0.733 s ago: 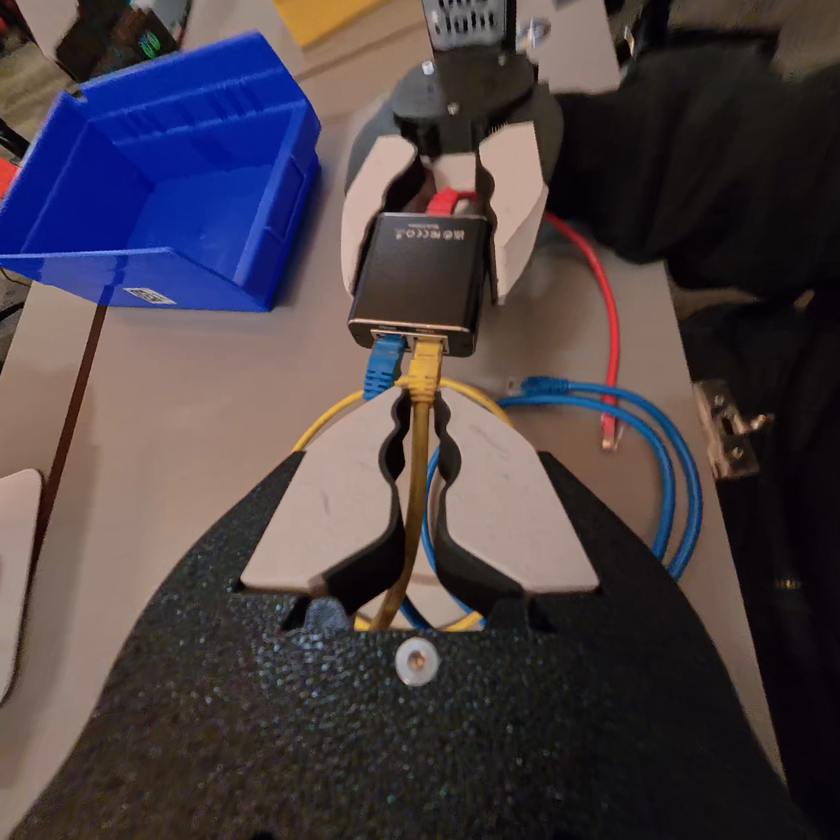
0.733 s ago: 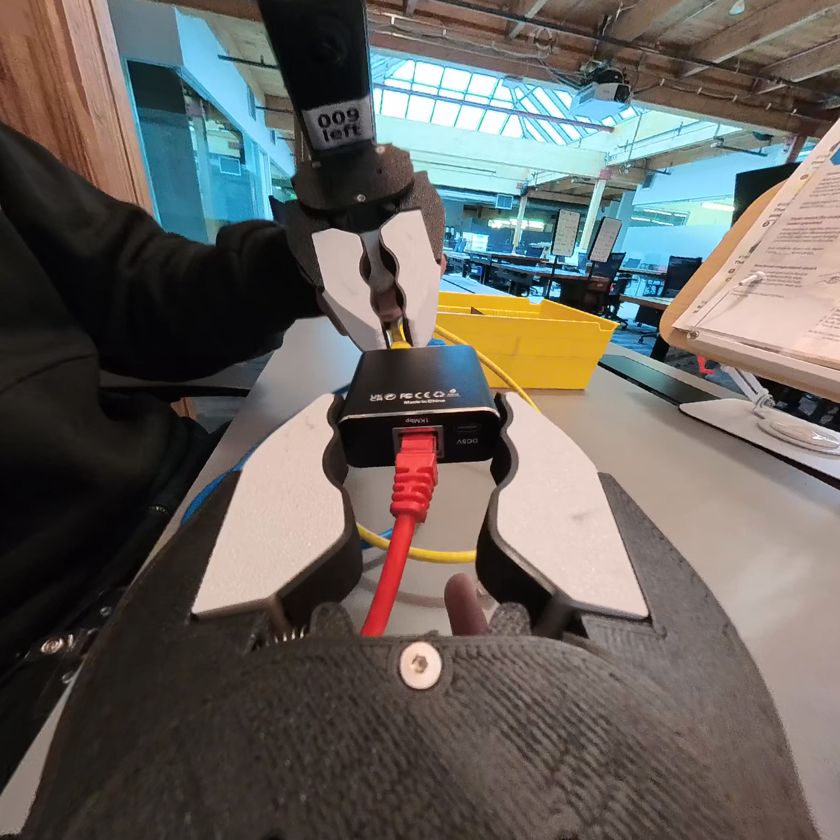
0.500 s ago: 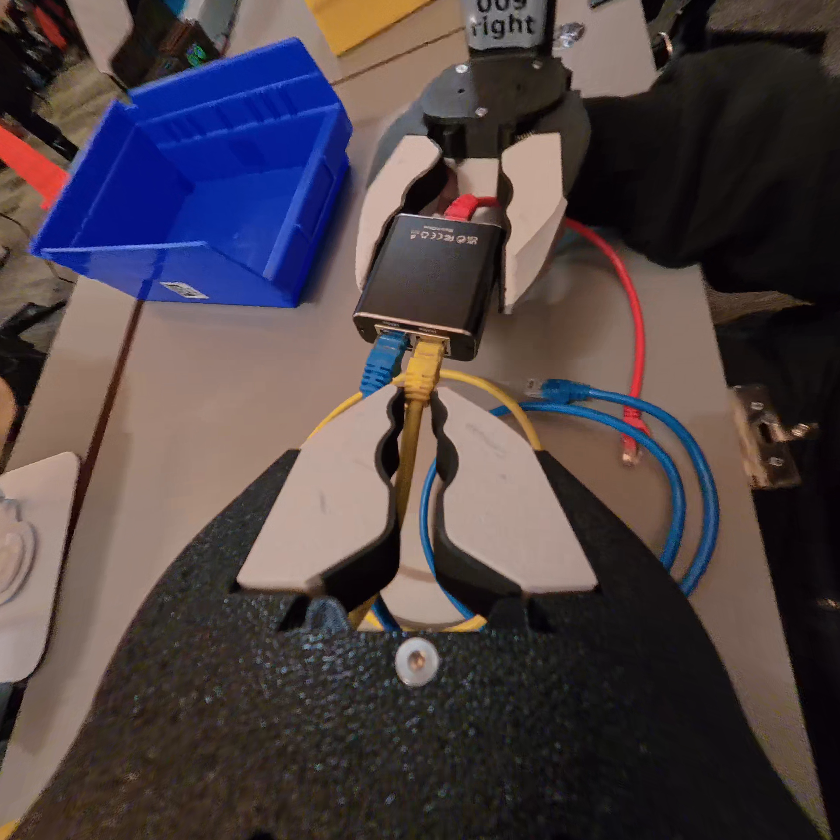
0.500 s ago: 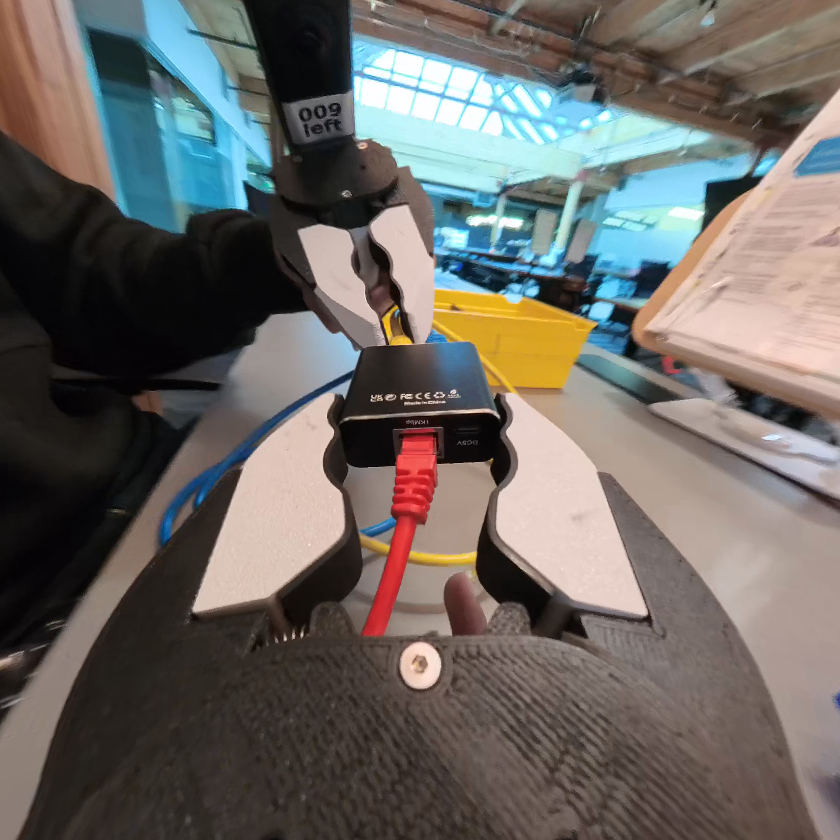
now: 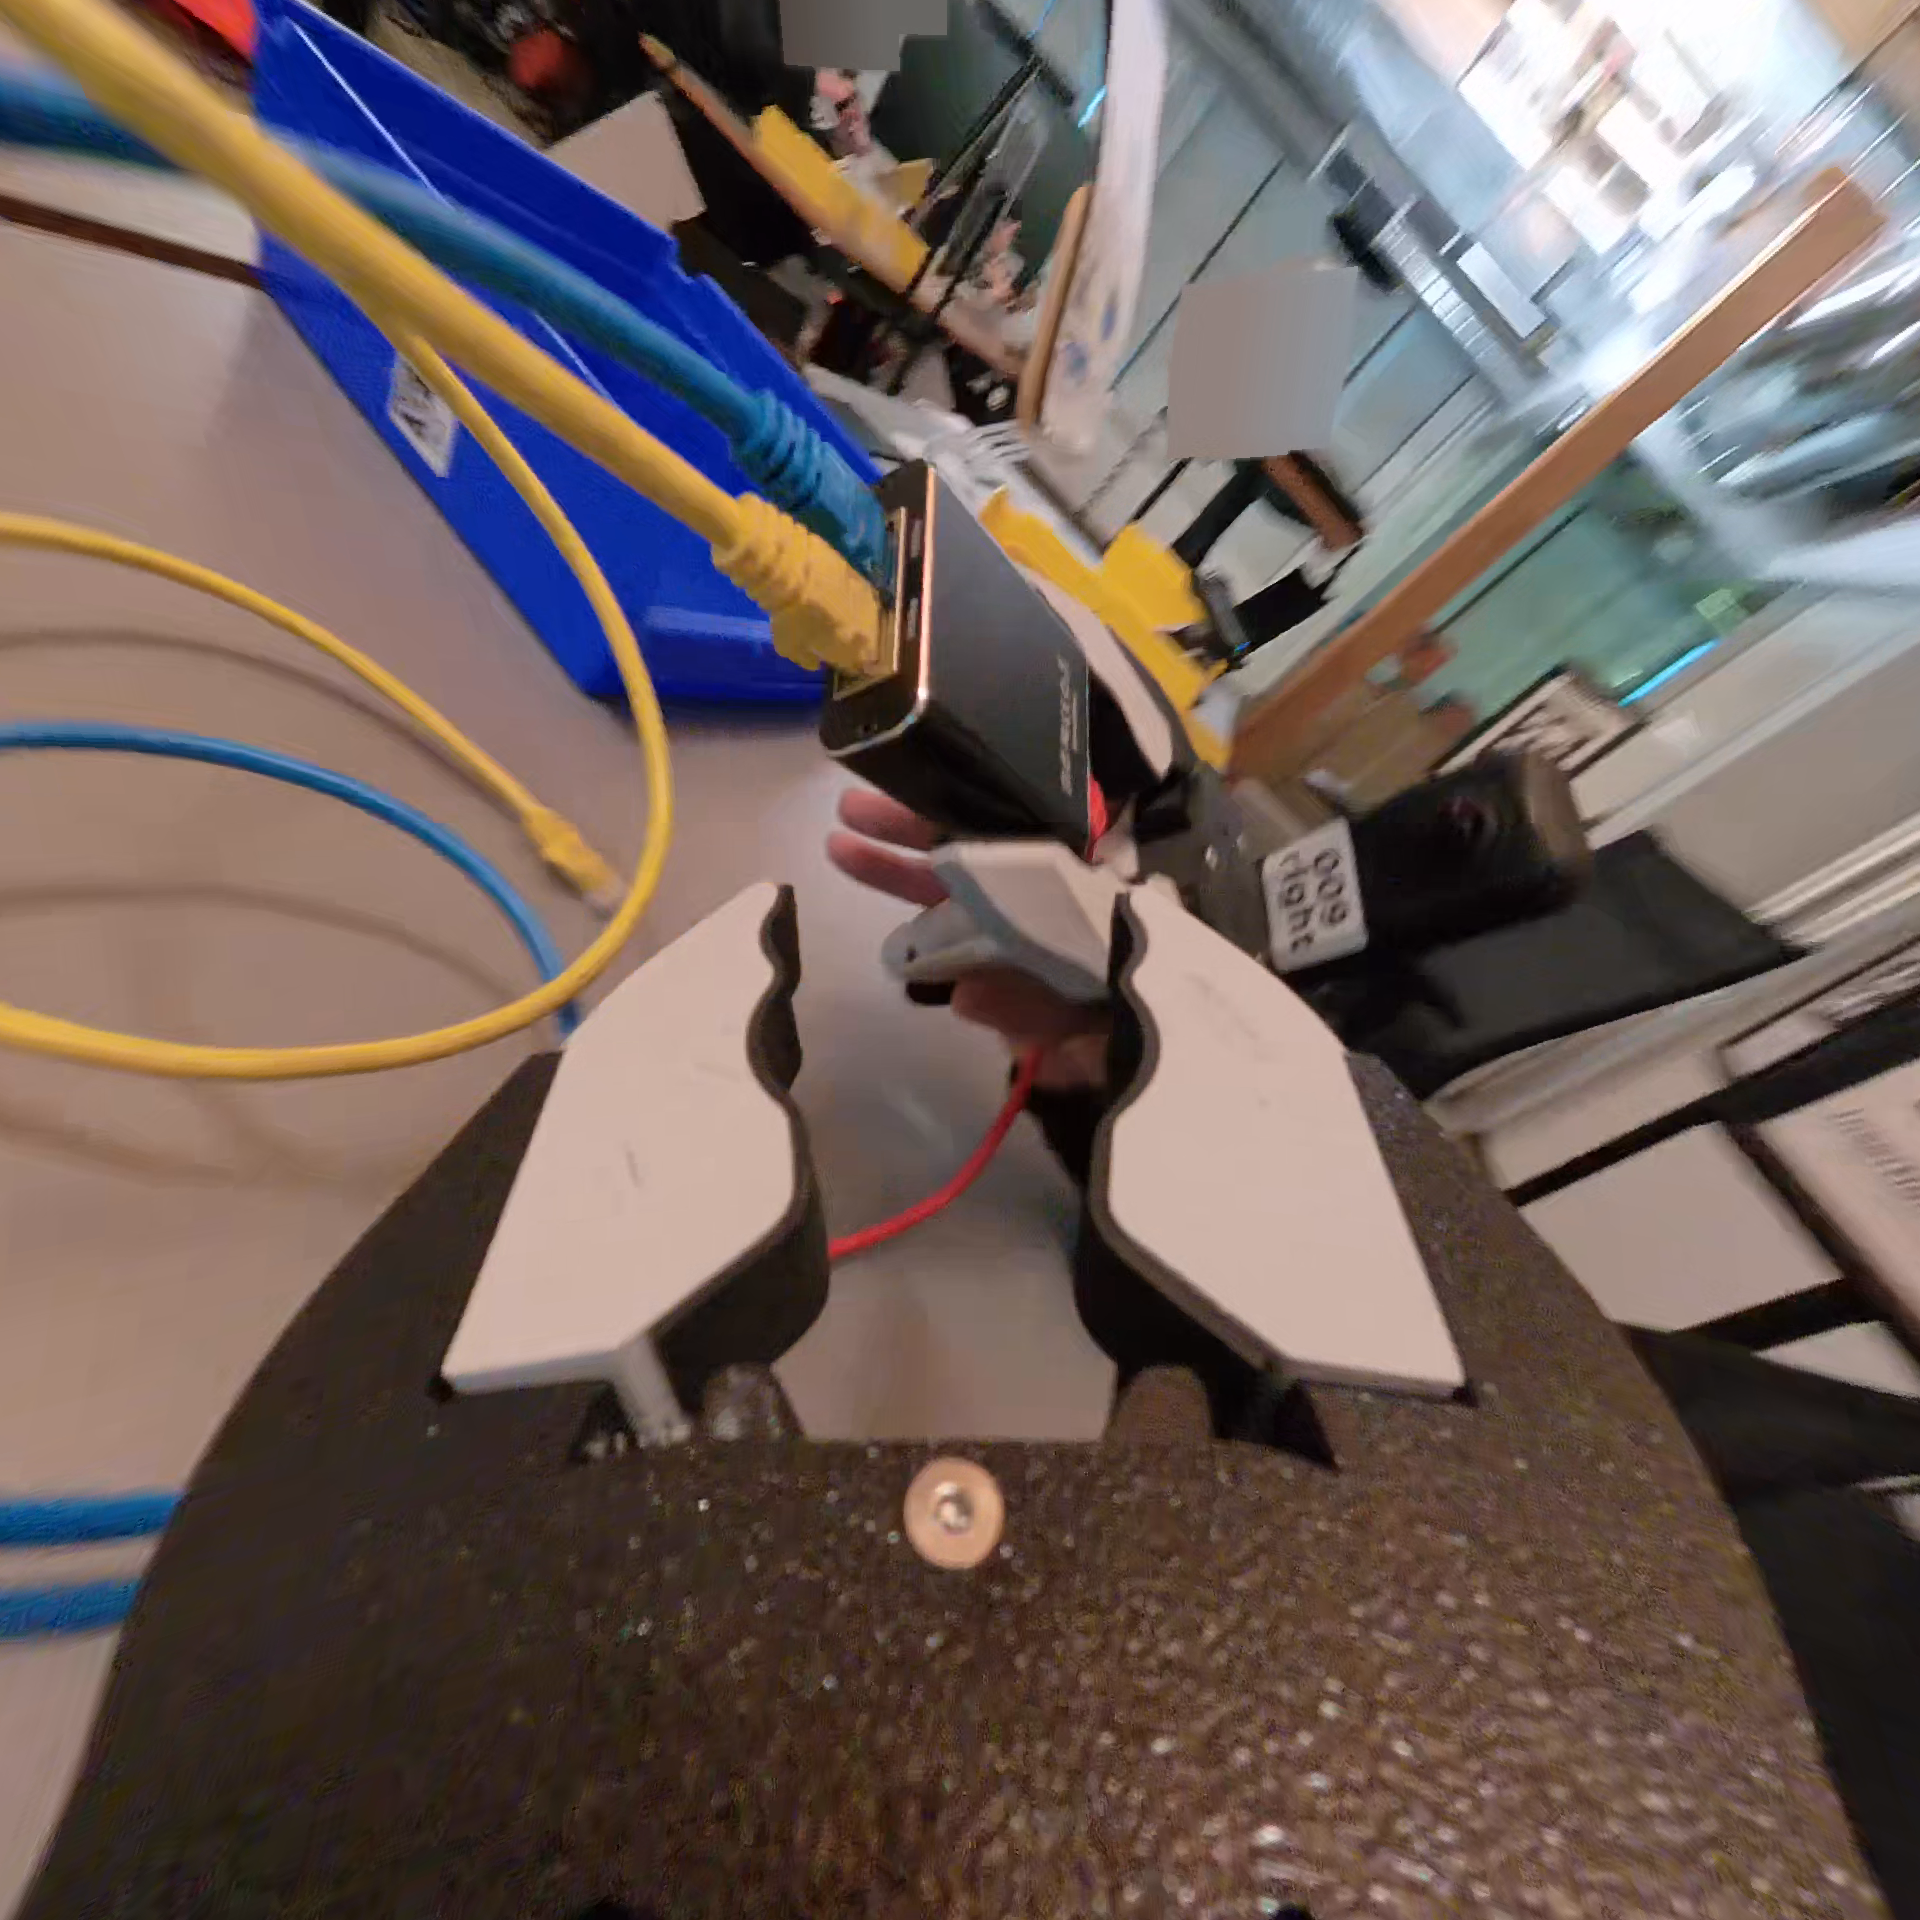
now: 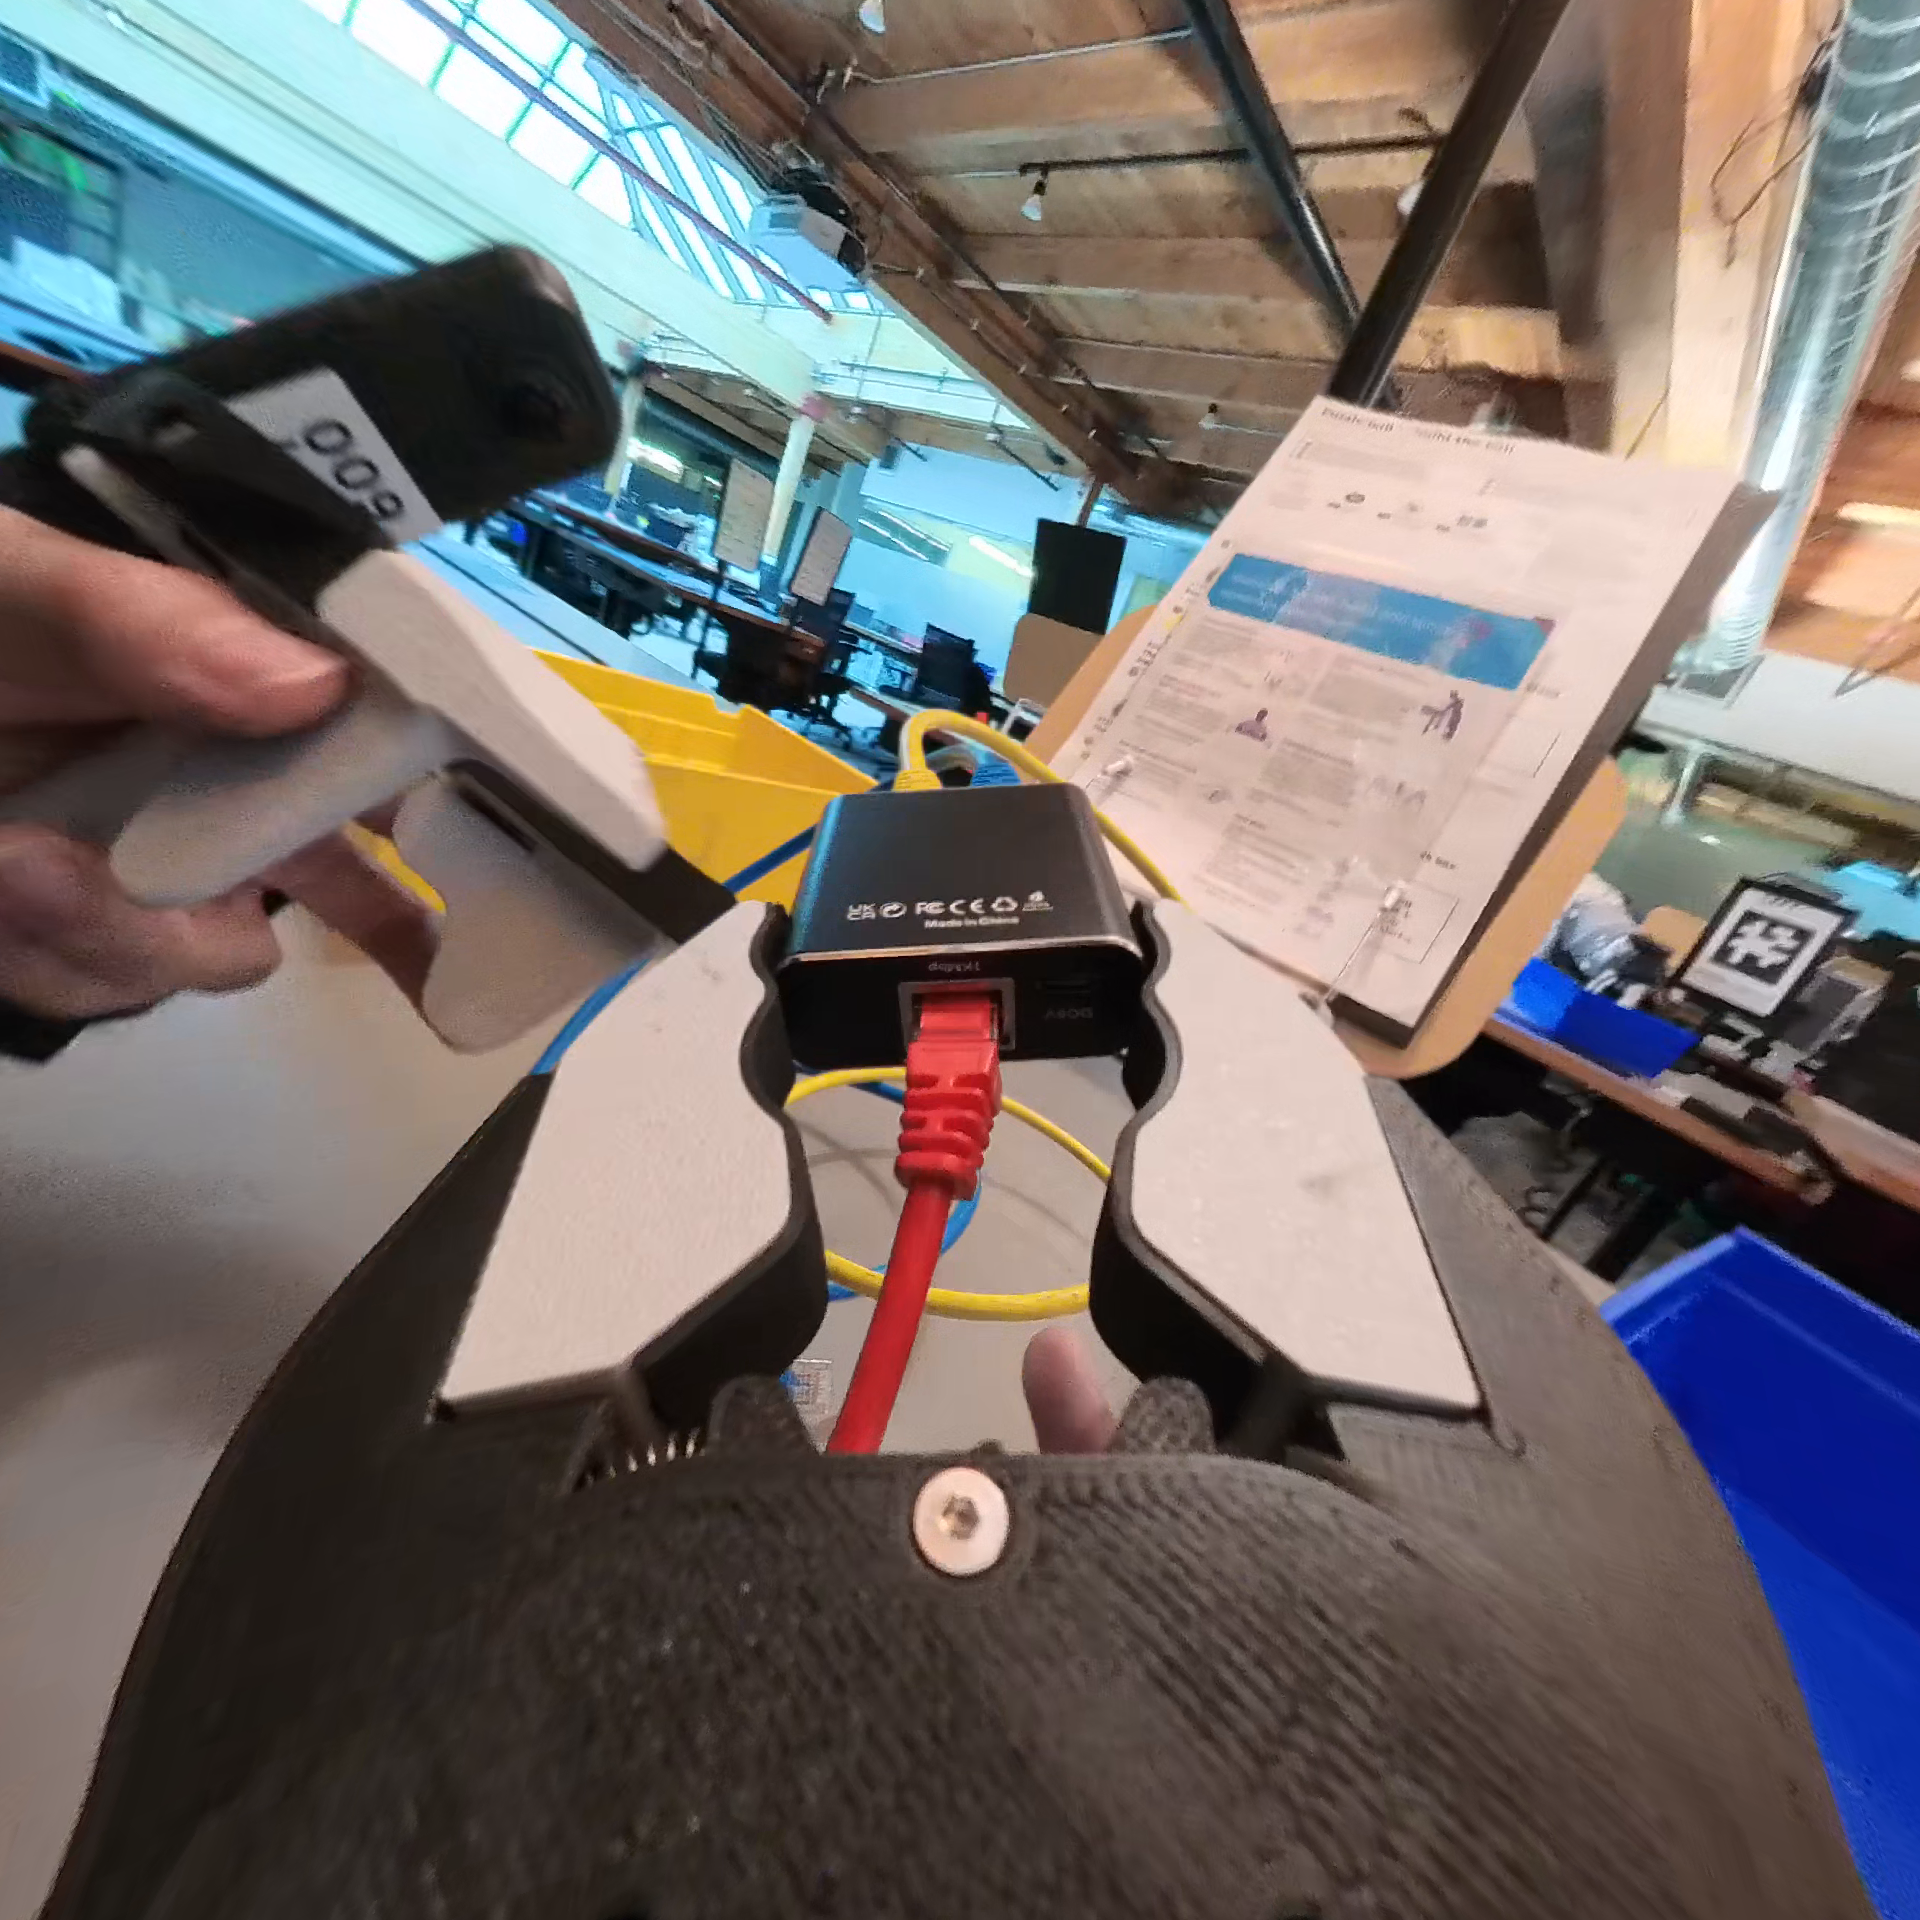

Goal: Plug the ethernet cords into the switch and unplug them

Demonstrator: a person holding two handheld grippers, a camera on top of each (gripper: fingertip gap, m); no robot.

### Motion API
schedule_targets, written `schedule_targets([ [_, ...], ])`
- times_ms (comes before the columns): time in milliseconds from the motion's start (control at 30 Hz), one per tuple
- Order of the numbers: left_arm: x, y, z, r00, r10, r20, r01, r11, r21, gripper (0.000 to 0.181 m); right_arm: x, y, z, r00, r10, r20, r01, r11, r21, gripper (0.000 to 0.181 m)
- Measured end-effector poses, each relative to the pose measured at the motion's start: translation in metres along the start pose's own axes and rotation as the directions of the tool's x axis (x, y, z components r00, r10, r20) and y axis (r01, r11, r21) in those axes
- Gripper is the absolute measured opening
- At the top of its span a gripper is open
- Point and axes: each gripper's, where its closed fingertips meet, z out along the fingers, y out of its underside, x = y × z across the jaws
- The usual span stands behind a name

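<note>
The black switch (image 6: 956,904) is clamped between the fingers of my right gripper (image 6: 954,927) and held above the table. A red cord (image 6: 940,1112) is plugged into its near port. In the left wrist view the switch (image 5: 987,686) is tilted, with a yellow cord (image 5: 800,592) and a blue cord (image 5: 810,478) plugged into its other face. My left gripper (image 5: 948,914) is open and empty, below and beside the switch. It also shows in the right wrist view (image 6: 499,810), held by a hand (image 6: 125,675) at the left.
A blue bin (image 5: 582,499) stands behind the cords and also shows at the right (image 6: 1818,1455). A yellow bin (image 6: 748,769) and a document on a stand (image 6: 1351,707) are behind the switch. Loose loops of yellow cord (image 5: 566,862) and blue cord (image 5: 312,779) lie on the table (image 5: 260,1195).
My left gripper has let go of the yellow cord, opened and swung off to the side. The right gripper has turned with the switch; all three cords stay plugged in.
</note>
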Motion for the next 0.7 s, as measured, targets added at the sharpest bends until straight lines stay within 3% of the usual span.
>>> schedule_targets([
  [133,0.007,-0.015,0.000,0.980,-0.123,-0.153,0.133,0.989,0.058,0.051,-0.021,-0.010,0.015,0.998,-0.067,0.017,0.066,0.998,0.008,0.063],
  [200,0.008,-0.018,-0.003,0.962,-0.168,-0.215,0.187,0.980,0.070,0.030,-0.028,-0.013,0.019,0.998,-0.054,0.030,0.053,0.998,0.029,0.063],
  [300,0.008,-0.012,-0.007,0.935,-0.206,-0.290,0.219,0.976,0.012,0.025,-0.035,-0.012,0.019,0.996,-0.037,0.077,0.033,0.998,0.044,0.063],
  [367,0.006,-0.004,-0.011,0.938,-0.189,-0.292,0.177,0.982,-0.065,0.024,-0.046,-0.009,0.012,0.979,-0.056,0.194,0.054,0.998,0.018,0.064],
  [433,0.003,0.000,-0.017,0.947,-0.161,-0.278,0.123,0.981,-0.149,0.025,-0.054,-0.016,-0.002,0.949,-0.041,0.311,0.033,0.999,0.033,0.080],
  [567,0.010,0.008,-0.034,0.934,-0.140,-0.328,0.010,0.929,-0.369,0.025,-0.048,-0.037,-0.022,0.931,0.003,0.365,-0.034,0.996,0.077,0.099],
  [700,0.007,0.013,-0.034,0.960,-0.018,-0.278,-0.118,0.879,-0.462,0.025,-0.052,-0.029,-0.020,0.918,0.059,0.393,-0.063,0.998,-0.002,0.095],
])
